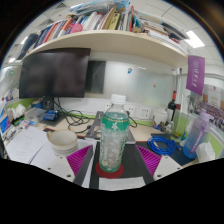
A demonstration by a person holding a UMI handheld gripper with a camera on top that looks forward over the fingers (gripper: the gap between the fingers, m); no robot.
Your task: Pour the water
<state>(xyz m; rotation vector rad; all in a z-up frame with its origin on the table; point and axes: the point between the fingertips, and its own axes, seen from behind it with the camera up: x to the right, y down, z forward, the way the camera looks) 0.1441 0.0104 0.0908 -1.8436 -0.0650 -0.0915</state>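
A clear plastic water bottle (114, 135) with a white cap and a green label stands upright on a round red coaster (100, 171) on the desk. My gripper (113, 168) is open. Its two fingers, with magenta pads (80, 160), lie on either side of the bottle's lower part, and a small gap shows at each side. The bottle stands between them on its own. A white bowl (62, 140) sits on the desk just beyond the left finger.
A dark monitor (55, 72) stands behind at the left under a shelf of books (100, 22). A coil of blue cable (164, 147) lies beyond the right finger. A purple banner (195, 73) hangs at the right. Papers and cables clutter the desk.
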